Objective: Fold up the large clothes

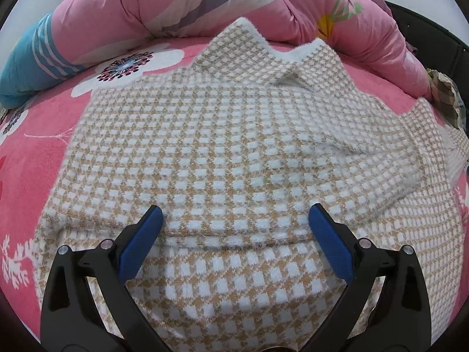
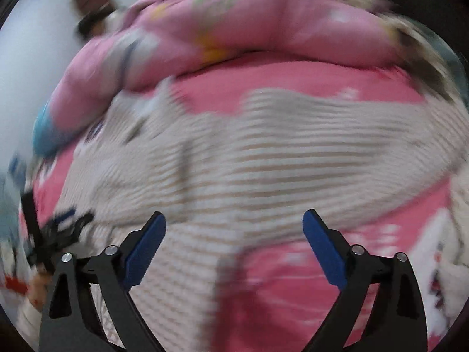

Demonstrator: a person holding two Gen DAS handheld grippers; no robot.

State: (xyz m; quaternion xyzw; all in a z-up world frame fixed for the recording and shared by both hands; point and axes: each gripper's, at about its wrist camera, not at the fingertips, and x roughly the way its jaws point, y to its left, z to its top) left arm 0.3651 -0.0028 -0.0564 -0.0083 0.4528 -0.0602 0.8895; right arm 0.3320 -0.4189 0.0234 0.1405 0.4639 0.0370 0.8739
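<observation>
We see the checked sweater spread flat on the pink bed, below the quilt. Our left gripper and right gripper hover over it, jaws spread wide, holding nothing.

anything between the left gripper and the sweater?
Nothing visible. The left gripper, jaws open, hangs directly over the checked sweater spread on the pink bedsheet. The rolled quilt lies beyond the collar.
</observation>
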